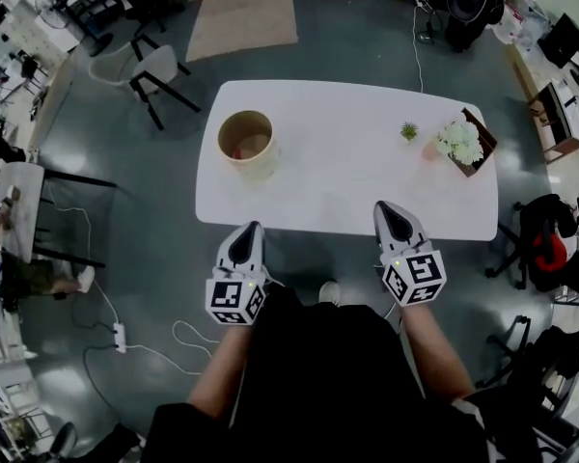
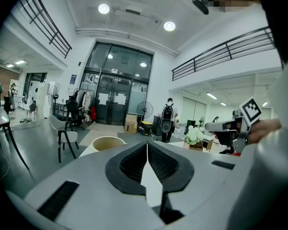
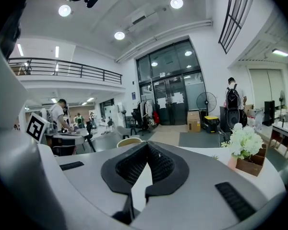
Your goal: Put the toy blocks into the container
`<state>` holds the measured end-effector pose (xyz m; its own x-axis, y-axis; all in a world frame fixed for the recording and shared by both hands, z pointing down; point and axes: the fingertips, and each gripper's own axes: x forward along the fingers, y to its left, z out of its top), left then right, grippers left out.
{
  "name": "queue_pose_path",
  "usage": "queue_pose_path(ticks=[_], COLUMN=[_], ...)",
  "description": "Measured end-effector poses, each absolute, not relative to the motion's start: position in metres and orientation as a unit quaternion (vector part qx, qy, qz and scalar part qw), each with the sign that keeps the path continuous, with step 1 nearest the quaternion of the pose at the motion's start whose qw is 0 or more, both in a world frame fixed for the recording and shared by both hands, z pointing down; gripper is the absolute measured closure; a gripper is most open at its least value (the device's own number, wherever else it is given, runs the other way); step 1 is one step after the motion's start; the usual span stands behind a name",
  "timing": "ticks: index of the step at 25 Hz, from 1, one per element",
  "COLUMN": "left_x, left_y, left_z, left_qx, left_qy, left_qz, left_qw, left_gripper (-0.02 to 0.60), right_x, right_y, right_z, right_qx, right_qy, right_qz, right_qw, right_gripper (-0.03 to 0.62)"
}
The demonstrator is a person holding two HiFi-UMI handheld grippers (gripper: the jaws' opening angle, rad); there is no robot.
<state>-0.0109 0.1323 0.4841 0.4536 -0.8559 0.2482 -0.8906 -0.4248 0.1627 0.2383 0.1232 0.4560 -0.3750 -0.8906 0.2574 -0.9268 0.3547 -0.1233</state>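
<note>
Ahead of closed, empty left tool (image 1: 252,228) sits container (image 1: 222,143); right tool (image 1: 383,207) likewise closed.

White table (image 1: 347,162), beige container (image 1: 246,141), white flowers (image 1: 460,140), grey left tool (image 1: 253,228) and right tool (image 1: 383,206) with black-and-white square-patterned cubes

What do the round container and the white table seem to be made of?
Container: probably wood or thick cardboard, matte, judging by its tan inner wall and thick rim. Table: smooth white laminate or painted board, faintly glossy; hard to tell.
</note>
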Motion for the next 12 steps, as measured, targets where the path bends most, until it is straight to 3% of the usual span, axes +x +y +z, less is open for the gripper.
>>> queue_pose_path(ticks=[12], left_x=[-0.009], left_y=[0.139], left_z=[0.481], left_qx=[0.835], left_qy=[-0.533], left_qz=[0.051], left_qw=[0.127], left_gripper=[0.575], right_x=[0.253], right_y=[0.134], right_z=[0.466], right_qx=[0.558], right_qy=[-0.816], right_qz=[0.124], right_qw=[0.085], right_gripper=[0.595])
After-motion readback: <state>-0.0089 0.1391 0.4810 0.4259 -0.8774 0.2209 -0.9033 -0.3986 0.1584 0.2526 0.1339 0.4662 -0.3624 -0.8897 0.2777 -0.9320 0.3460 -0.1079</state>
